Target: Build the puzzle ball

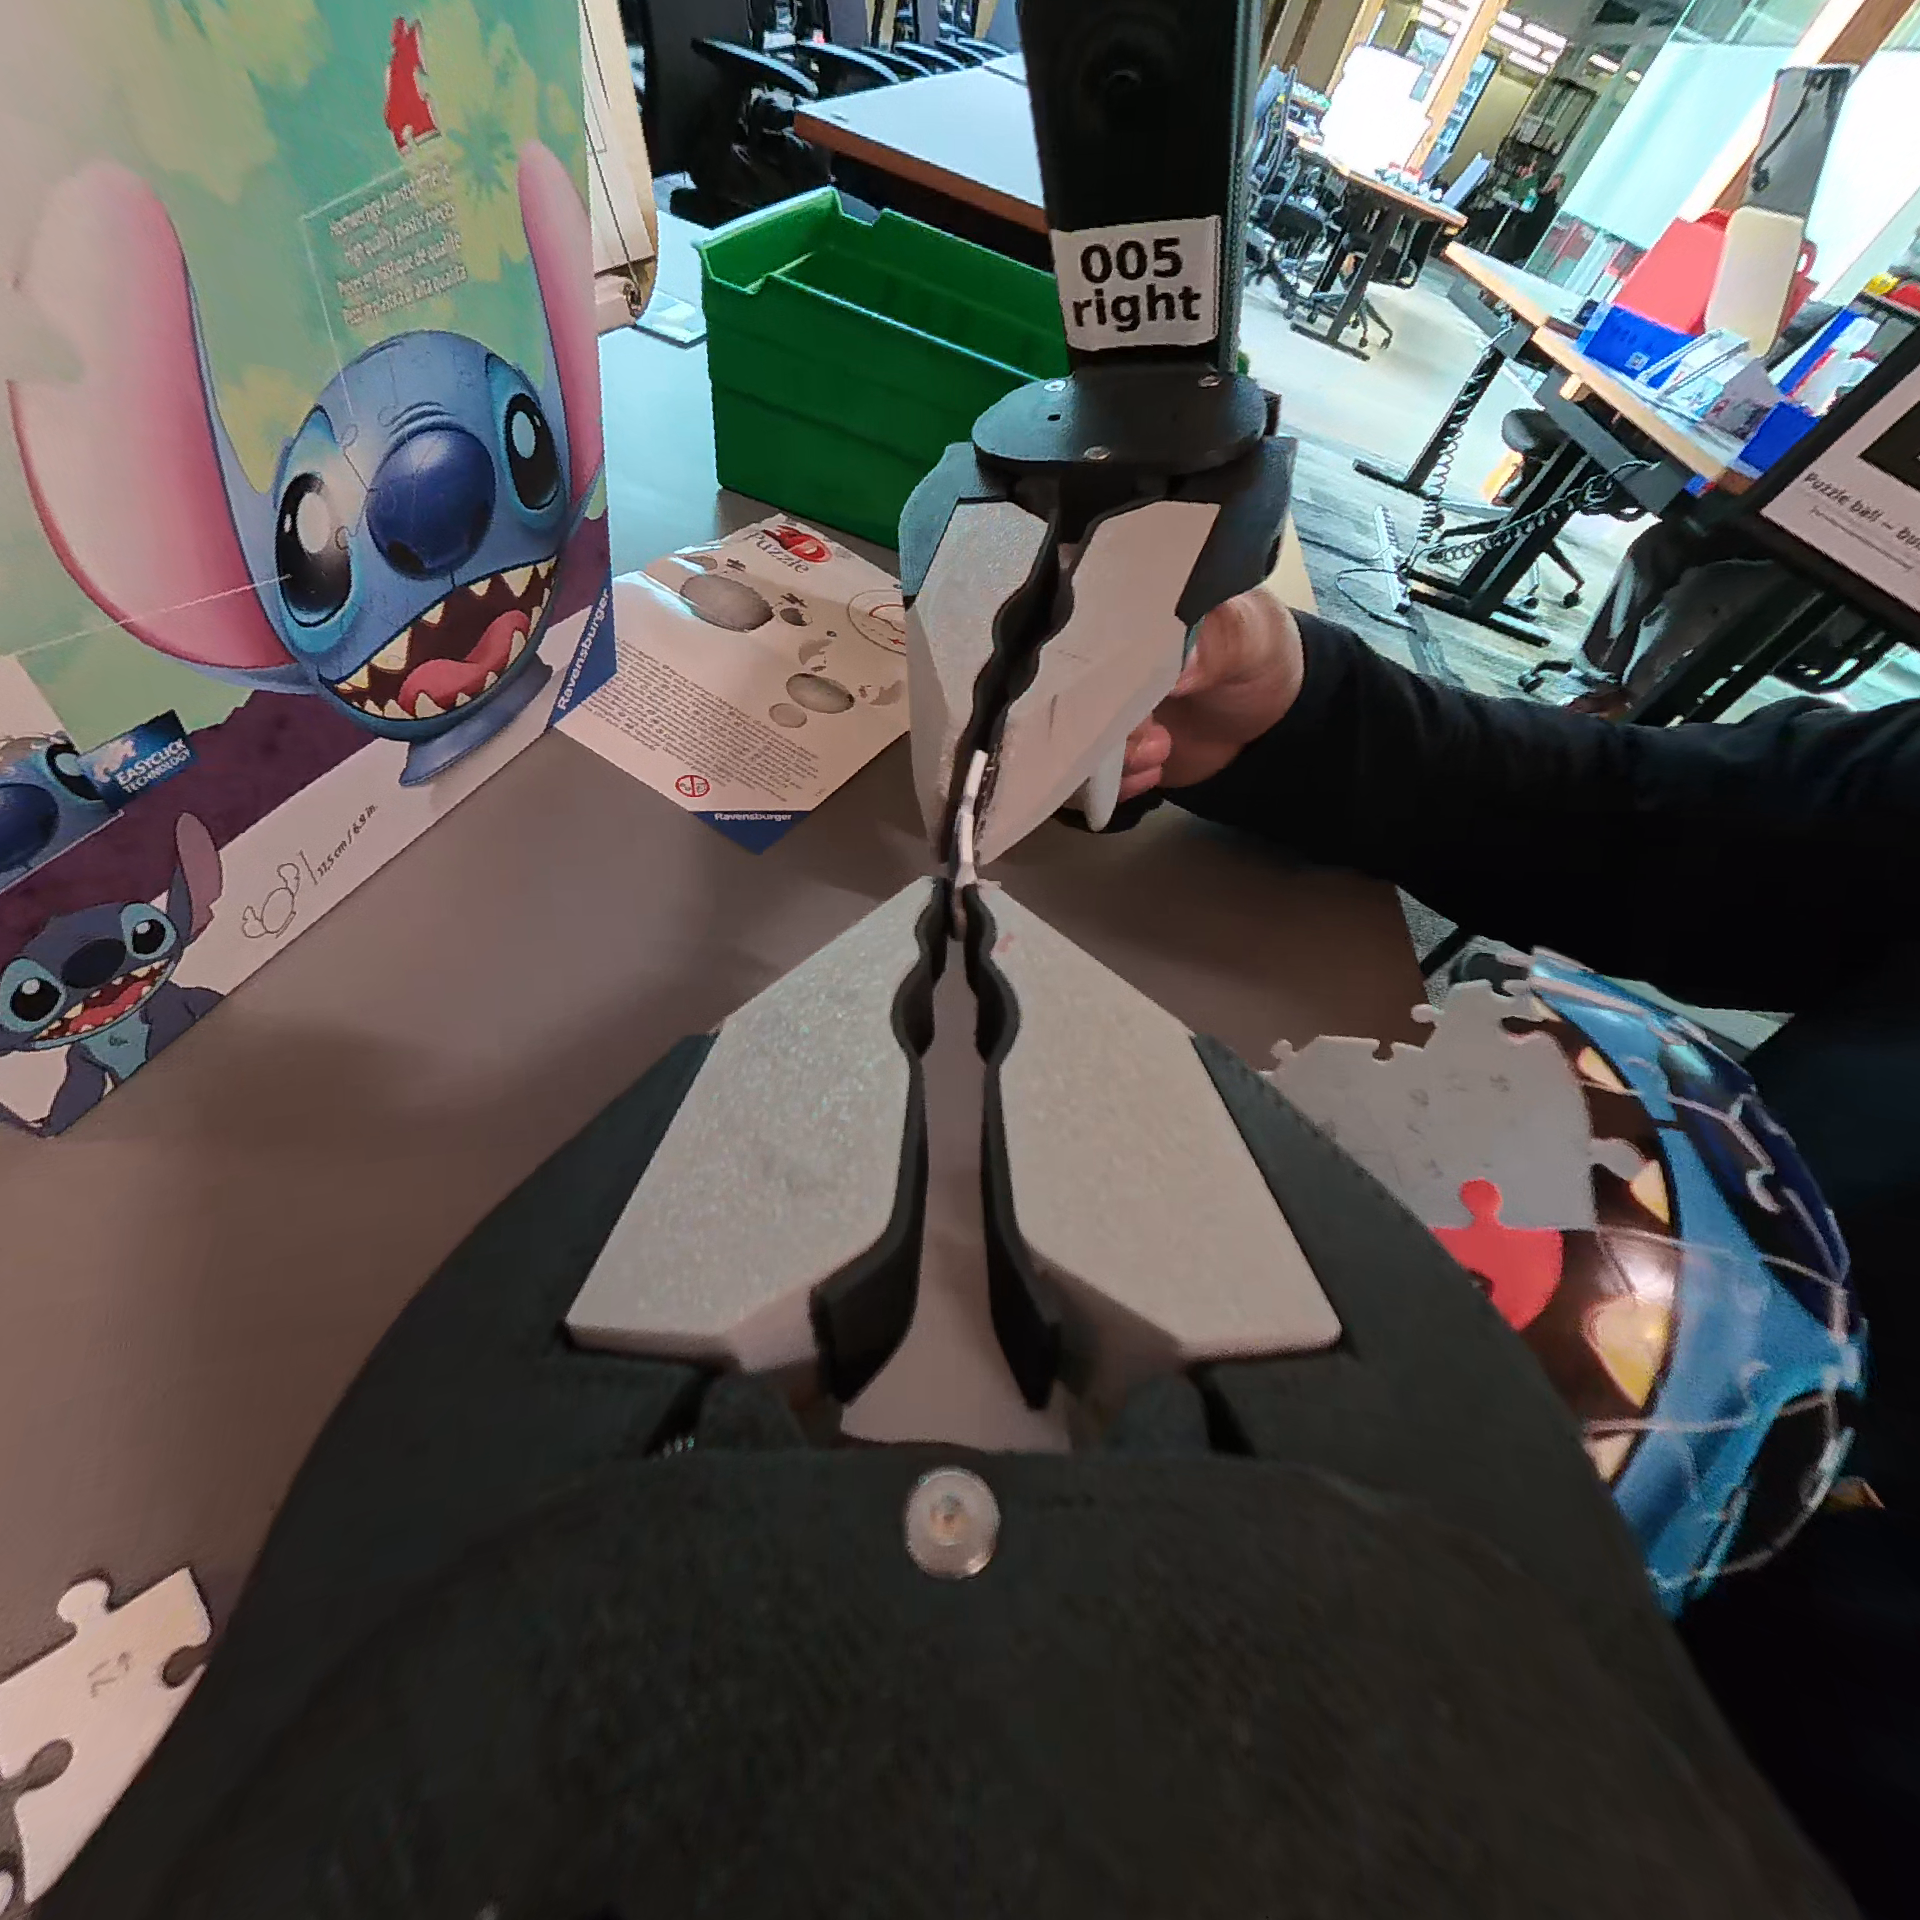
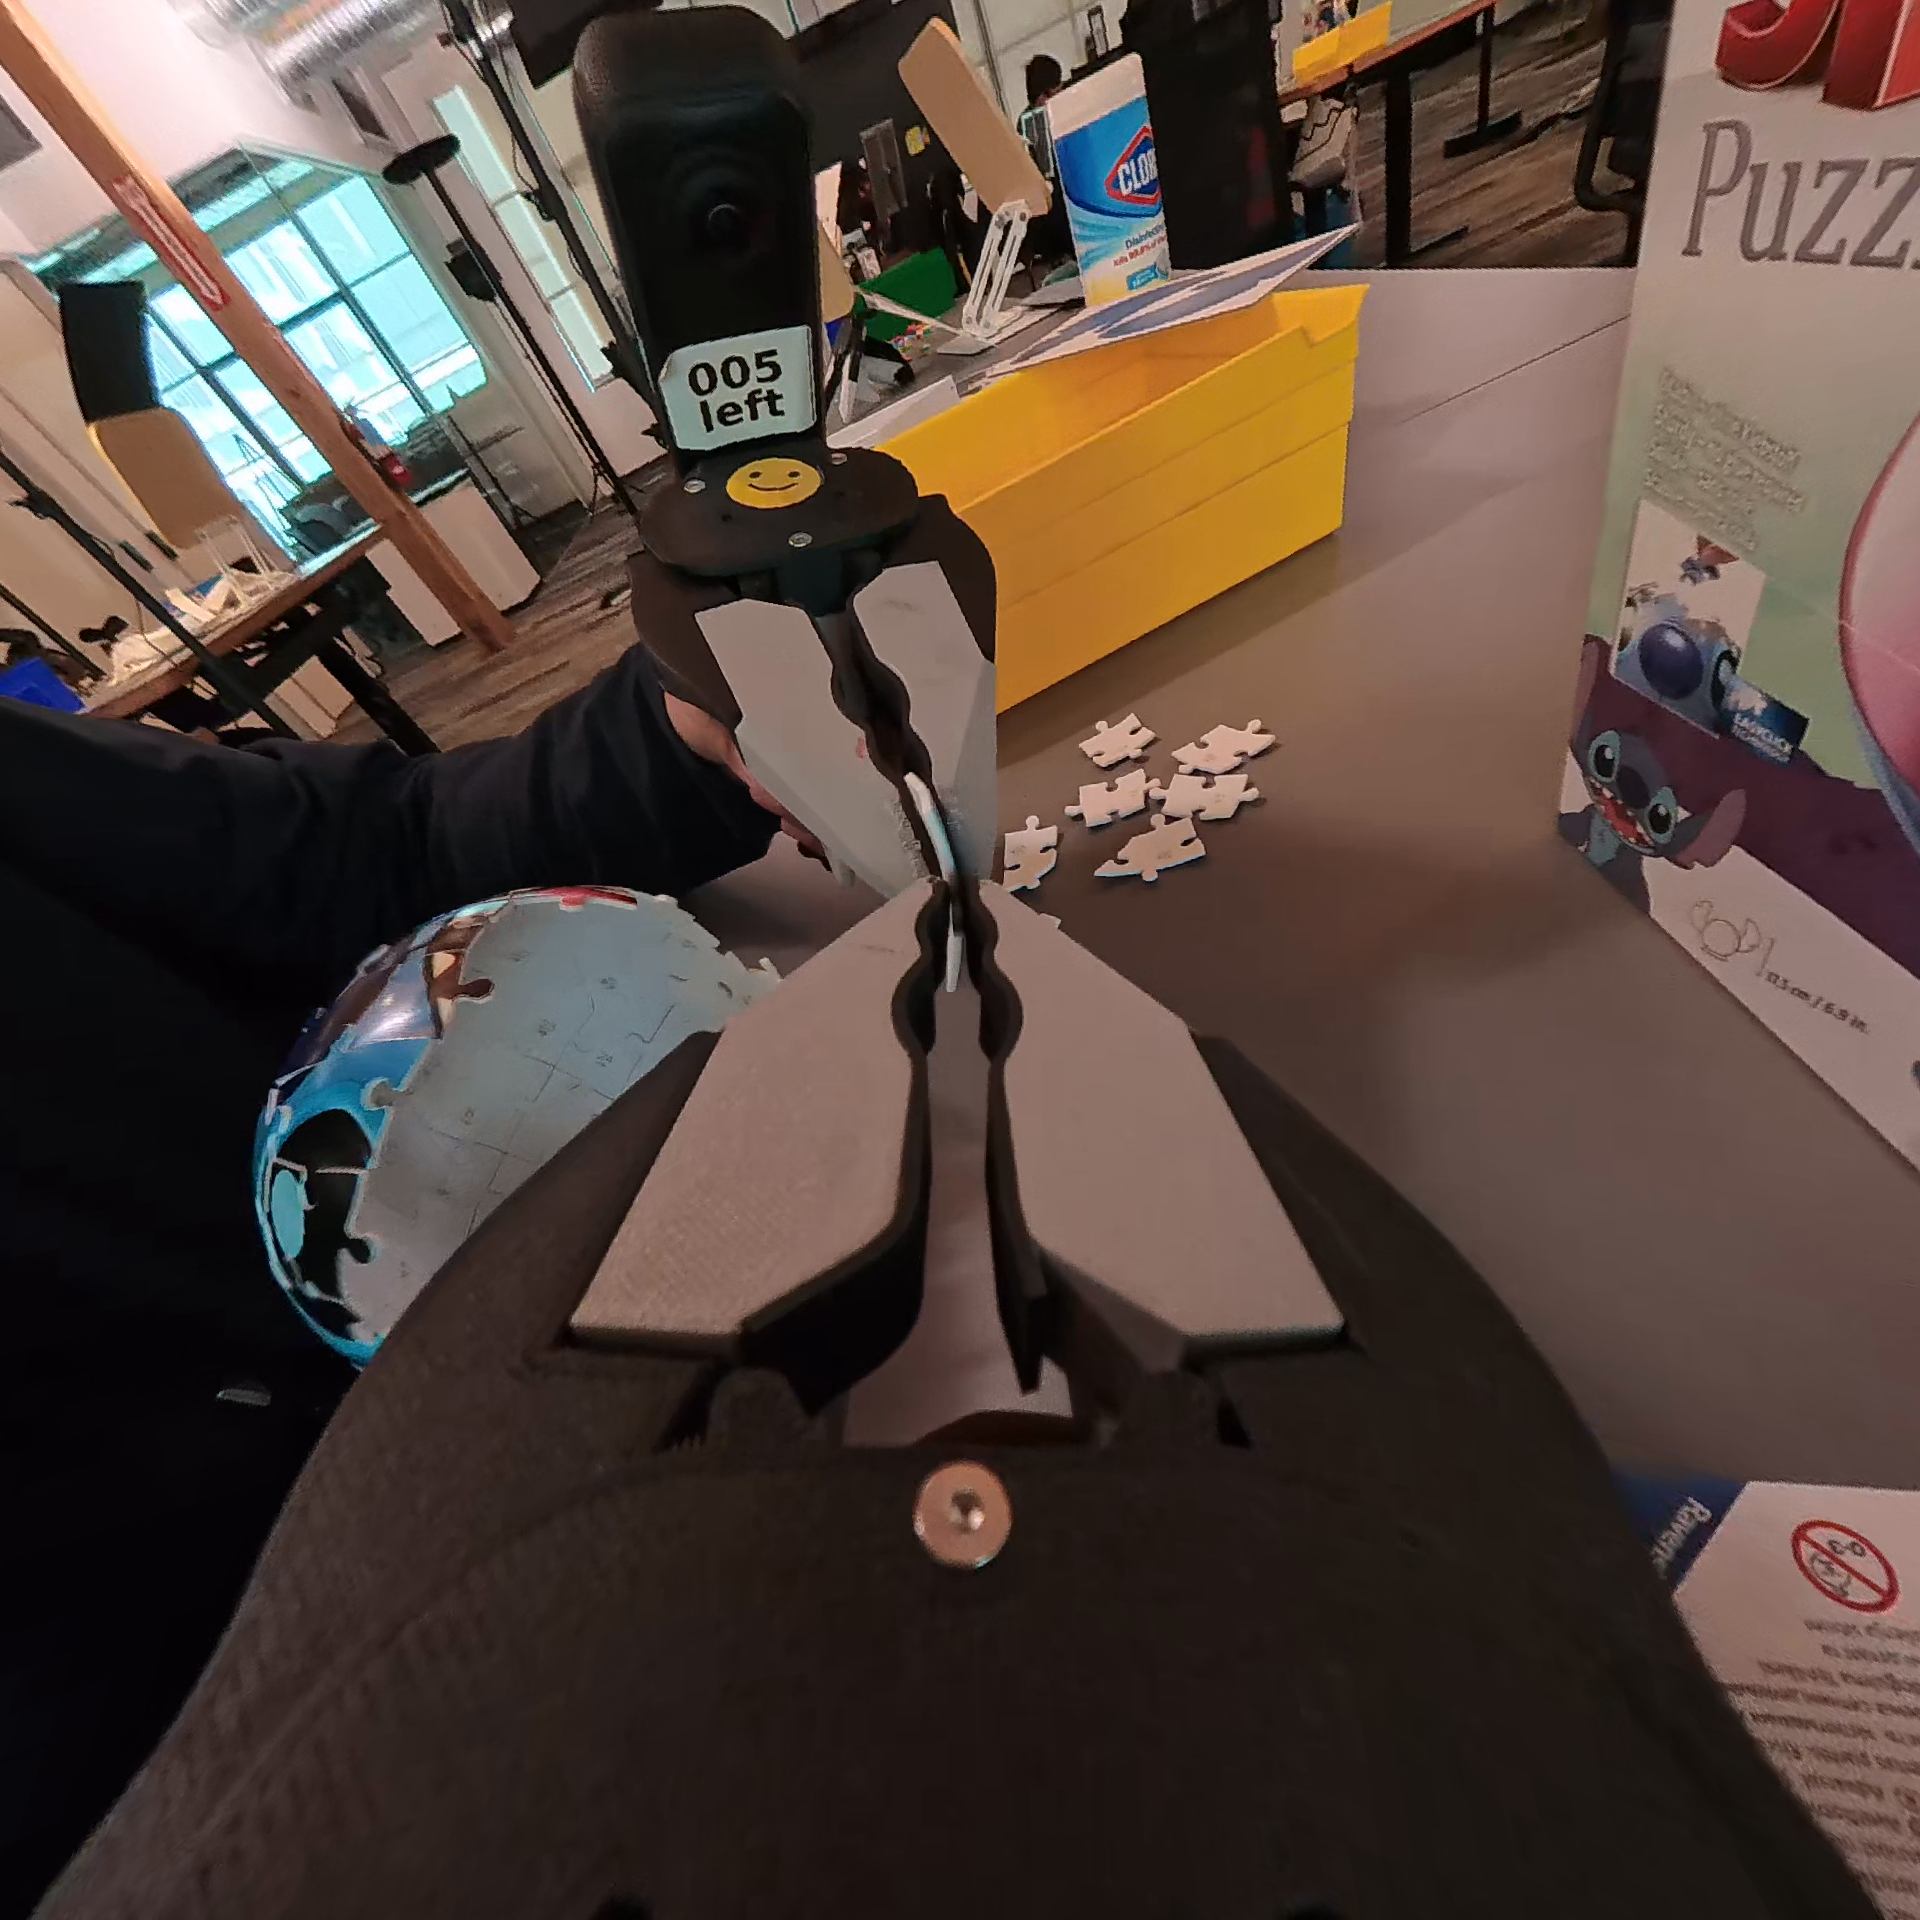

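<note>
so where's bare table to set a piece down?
Bare grey table lies between the loose pieces, the puzzle box and the right gripper; another patch sits before the box by the leaflet. Crowded at the half-built ball and around the loose pieces.

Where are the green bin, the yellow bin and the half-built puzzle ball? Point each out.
green bin (image 1: 831, 416), left wrist view, on its front wall.
yellow bin (image 2: 1164, 520), right wrist view, on its near side wall.
puzzle ball (image 2: 499, 1091), right wrist view, on its grey inner face.
</note>
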A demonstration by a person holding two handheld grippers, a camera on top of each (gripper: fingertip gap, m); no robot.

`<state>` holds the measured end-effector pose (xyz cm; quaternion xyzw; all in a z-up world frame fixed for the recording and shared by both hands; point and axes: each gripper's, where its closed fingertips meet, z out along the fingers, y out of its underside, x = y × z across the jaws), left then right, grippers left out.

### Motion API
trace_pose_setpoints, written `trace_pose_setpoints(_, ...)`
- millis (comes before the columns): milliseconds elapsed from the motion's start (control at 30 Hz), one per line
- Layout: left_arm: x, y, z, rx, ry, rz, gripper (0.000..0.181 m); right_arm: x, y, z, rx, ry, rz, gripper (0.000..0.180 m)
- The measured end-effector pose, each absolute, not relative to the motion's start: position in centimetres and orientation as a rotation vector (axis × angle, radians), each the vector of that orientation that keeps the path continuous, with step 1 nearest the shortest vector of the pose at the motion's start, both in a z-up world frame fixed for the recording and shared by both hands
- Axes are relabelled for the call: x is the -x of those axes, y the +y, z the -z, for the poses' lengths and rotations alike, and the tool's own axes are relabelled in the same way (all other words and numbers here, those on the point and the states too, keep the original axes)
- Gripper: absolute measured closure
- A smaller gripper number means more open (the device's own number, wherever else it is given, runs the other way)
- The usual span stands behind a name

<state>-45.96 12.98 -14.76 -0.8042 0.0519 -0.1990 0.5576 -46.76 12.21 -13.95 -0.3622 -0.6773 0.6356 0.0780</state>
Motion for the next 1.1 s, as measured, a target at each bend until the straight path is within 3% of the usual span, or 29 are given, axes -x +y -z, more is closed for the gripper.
trace_pose_setpoints(200,45.9,12.7,15.5,1.907,0.114,0.569,0.180,46.7,12.0,14.8,1.082,-2.070,-1.867,0.180)
trace_pose_setpoints(600,48.3,12.2,14.2,1.860,0.100,0.406,0.150,47.8,13.4,15.8,1.088,-2.026,-1.723,0.180)
trace_pose_setpoints(733,49.4,11.9,13.7,1.795,0.010,0.416,0.137,48.1,16.2,11.6,0.996,-1.706,-1.788,0.180)
trace_pose_setpoints(900,50.3,11.2,12.5,1.729,-0.016,0.346,0.139,44.6,18.8,4.6,0.826,-1.365,-2.043,0.180)
trace_pose_setpoints(1100,50.5,10.2,12.2,1.713,-0.006,0.302,0.144,46.8,19.3,11.4,1.016,-1.991,-1.371,0.180)
